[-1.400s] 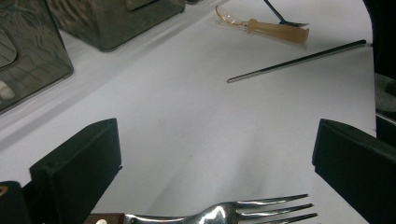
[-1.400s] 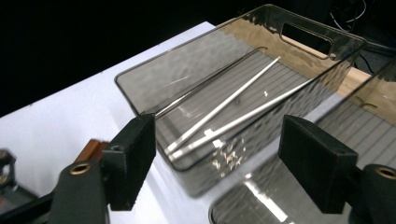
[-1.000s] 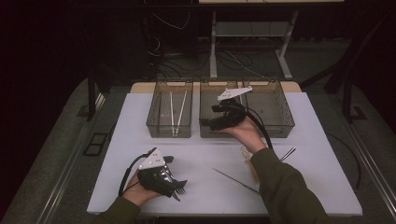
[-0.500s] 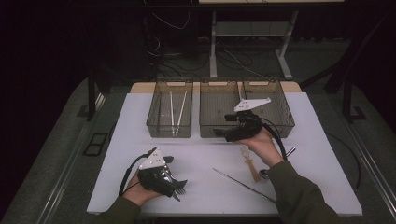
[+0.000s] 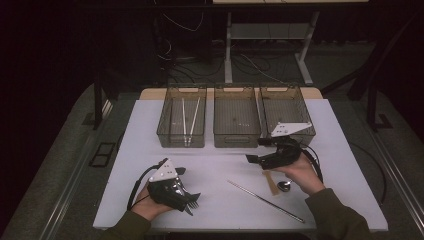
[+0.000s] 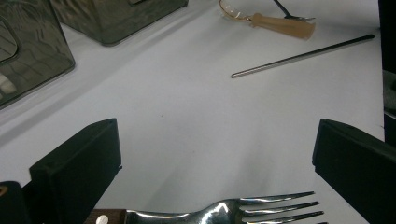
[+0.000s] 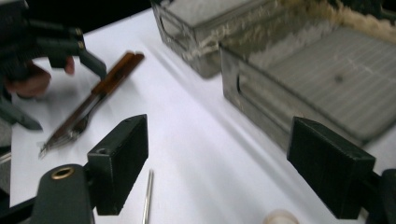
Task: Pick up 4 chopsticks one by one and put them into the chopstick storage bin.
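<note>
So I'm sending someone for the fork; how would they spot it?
On the white table, look at the near left corner, under the left tool. The fork lies there, tines right. Unlike the spoon and the plain rod, it has prongs.

My two handheld grippers, left gripper (image 5: 189,200) and right gripper (image 5: 256,151), black bodies, blocky matte black jaws, a pale grey three-cornered plate on top of each, black cables trailing behind, olive-green sleeves on my forearms
</note>
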Tool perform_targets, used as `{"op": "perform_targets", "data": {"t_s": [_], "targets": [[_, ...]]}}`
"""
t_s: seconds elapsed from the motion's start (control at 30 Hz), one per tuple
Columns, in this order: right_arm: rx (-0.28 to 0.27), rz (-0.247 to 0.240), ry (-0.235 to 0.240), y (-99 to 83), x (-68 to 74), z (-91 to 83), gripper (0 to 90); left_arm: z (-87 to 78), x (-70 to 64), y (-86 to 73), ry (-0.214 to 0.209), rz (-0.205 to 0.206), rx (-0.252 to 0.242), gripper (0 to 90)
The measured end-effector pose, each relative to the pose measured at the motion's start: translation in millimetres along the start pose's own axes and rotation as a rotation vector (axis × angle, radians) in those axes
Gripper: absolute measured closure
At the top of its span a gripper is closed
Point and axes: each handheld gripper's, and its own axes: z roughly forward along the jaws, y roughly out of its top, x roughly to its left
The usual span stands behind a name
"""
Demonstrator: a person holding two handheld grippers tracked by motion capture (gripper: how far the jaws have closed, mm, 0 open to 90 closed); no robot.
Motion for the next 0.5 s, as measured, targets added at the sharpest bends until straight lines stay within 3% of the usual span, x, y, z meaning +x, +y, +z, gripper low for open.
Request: {"op": "perform_targets", "data": {"t_s": [0.5], "targets": [[0.041,0.018,-0.013,-36.7,6.6,-34.7,28.3,-0.3,-0.7,0.2,0.0,-0.003,0.0,0.0]]}}
